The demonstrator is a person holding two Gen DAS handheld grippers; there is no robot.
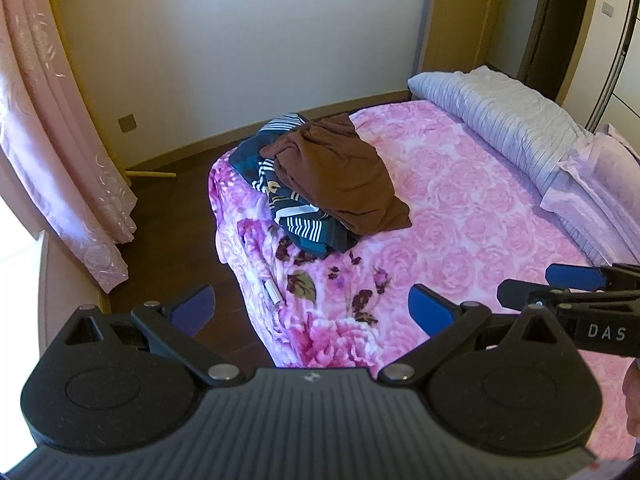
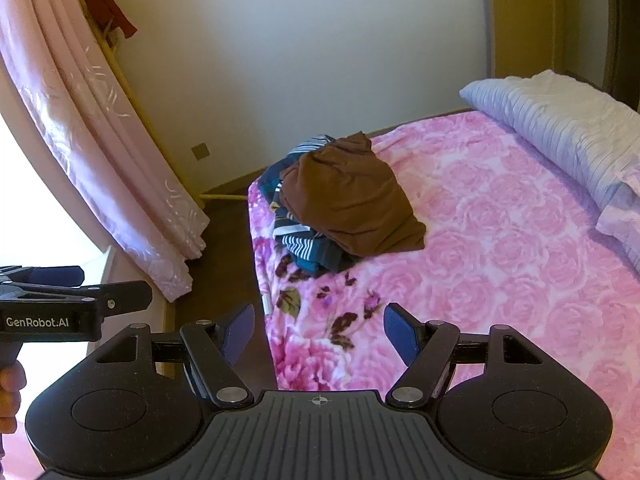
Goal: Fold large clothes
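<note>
Left wrist view: left gripper (image 1: 311,312) spread wide, holding nothing, above the near corner of one bed (image 1: 480,216). One pile of clothes (image 1: 320,184) lies near the bed's far left edge: one brown garment (image 1: 344,176) on top of striped dark fabric (image 1: 296,216). One grey folded quilt (image 1: 500,120) lies along the head.

Right wrist view: right gripper (image 2: 319,334) also spread wide, empty. Same single pile, well apart from both grippers; one pink curtain (image 2: 100,128) on the left

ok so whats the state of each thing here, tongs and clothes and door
left tongs: open, empty, above the bed corner
right tongs: open, empty
brown garment: crumpled, on top of the pile
navy striped clothes: heaped, unfolded
wooden door: shut
pink curtain: drawn aside
</note>
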